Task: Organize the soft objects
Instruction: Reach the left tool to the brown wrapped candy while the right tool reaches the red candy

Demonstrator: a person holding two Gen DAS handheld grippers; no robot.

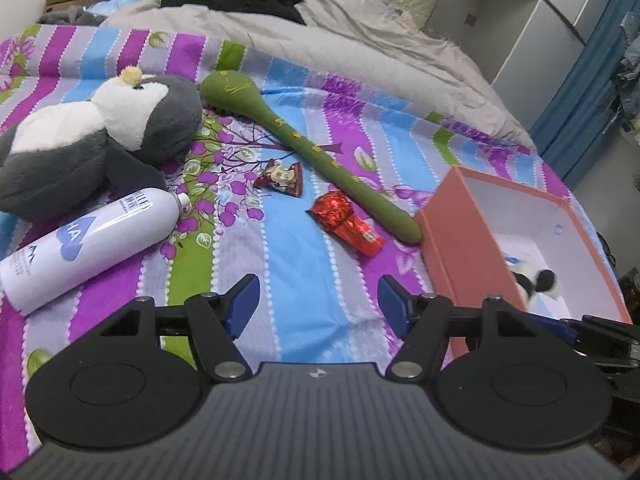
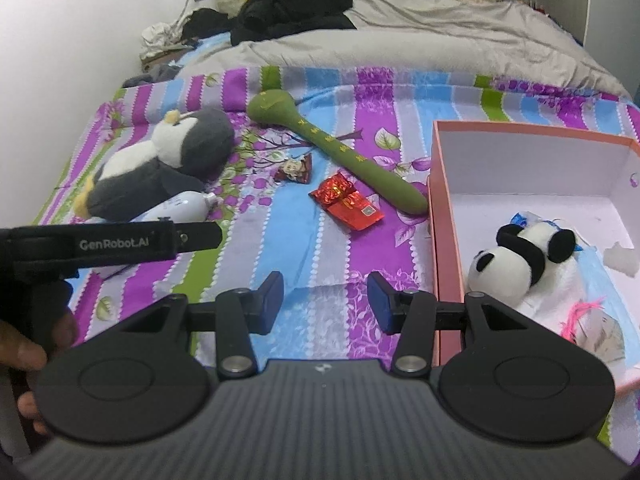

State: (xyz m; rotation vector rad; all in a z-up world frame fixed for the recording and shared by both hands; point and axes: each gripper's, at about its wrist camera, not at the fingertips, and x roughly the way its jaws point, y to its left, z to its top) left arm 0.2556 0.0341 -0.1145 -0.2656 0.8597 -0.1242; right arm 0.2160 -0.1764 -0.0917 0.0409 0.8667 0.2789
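A grey and white plush penguin (image 1: 96, 140) (image 2: 160, 164) lies on the striped bedsheet at the left. A panda plush (image 2: 524, 264) (image 1: 536, 280) lies inside the pink open box (image 1: 456, 232) (image 2: 444, 200) at the right. My left gripper (image 1: 316, 304) is open and empty above the sheet, just left of the box. My right gripper (image 2: 326, 300) is open and empty, just left of the box's near corner. The left gripper's body (image 2: 108, 240) shows at the left of the right wrist view.
A green long-handled massage hammer (image 1: 304, 140) (image 2: 340, 152), a red foil packet (image 1: 346, 224) (image 2: 346, 202), a small dark snack packet (image 1: 280, 178) (image 2: 296, 170) and a white spray bottle (image 1: 88, 244) (image 2: 180, 206) lie on the sheet. A grey duvet (image 1: 320, 40) and dark clothes (image 2: 292, 8) lie farther back.
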